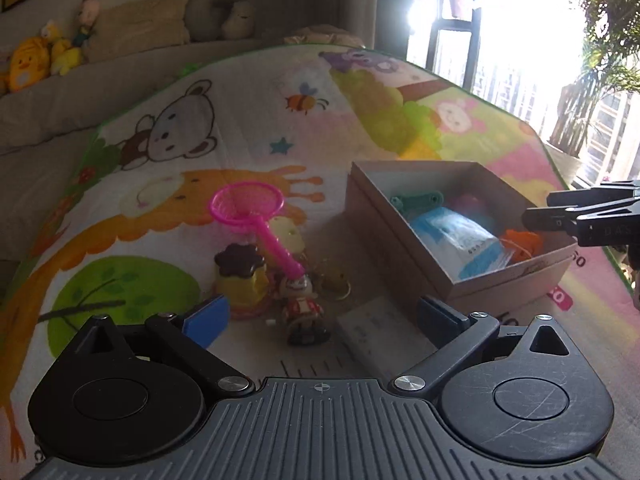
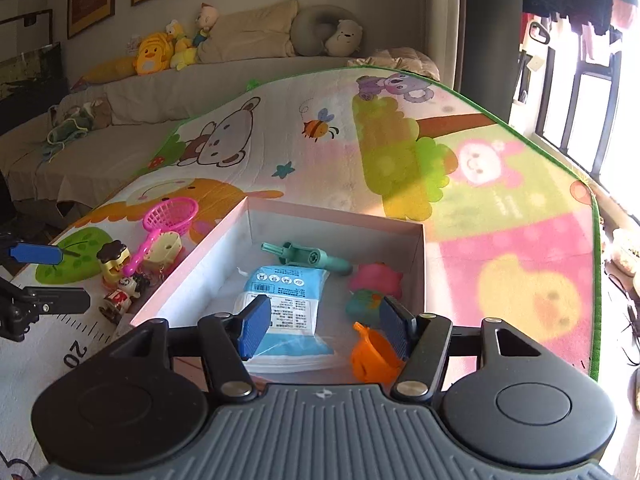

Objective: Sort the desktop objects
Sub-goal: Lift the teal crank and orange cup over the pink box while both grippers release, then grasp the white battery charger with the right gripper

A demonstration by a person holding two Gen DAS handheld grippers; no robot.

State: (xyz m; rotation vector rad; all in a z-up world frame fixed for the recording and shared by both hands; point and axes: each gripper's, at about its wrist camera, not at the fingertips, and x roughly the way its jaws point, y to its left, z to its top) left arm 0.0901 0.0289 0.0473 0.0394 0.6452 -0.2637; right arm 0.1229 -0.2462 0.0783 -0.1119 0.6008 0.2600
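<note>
**Toys crowd close under the wide left claw**

Trouble can come from the pile of small toys. The left claw [image 1: 322, 314] has its jaws spread wide with nothing between them. It hangs over the little red doll [image 1: 302, 308]. The pink net [image 1: 250, 210] leans its handle right on the doll's head, at 12 o'clock from it. The yellow cake toy [image 1: 240, 280] sits just beside the doll at 10 o'clock. A gold key ring [image 1: 338, 286] lies near at 2 o'clock. If the claw comes down on the doll, I think it may bump the net handle or knock the cake toy over. A wide grab may also catch two toys at once.

The right claw [image 2: 324, 326] is partly open and holds nothing. It hangs over the box [image 2: 192, 256], above the blue and white packet [image 2: 284, 300]. The orange toy [image 2: 370, 358] lies close by its right pad [image 2: 394, 326], so a careless move may shove it.

The box sits at 3 o'clock from the toy pile on the desk [image 2: 500, 216], which has a cartoon mat on it. Inside are also a green tool [image 2: 308, 258], a pink toy [image 2: 376, 276] and a teal toy [image 2: 362, 306]. The box wall stands between the pile and the inside, so each toy needs to go up and over it.

A flat grey case [image 1: 376, 334] lies by the left claw's right side and may get in the way. Far behind, soft toys sit on a sofa.
</note>
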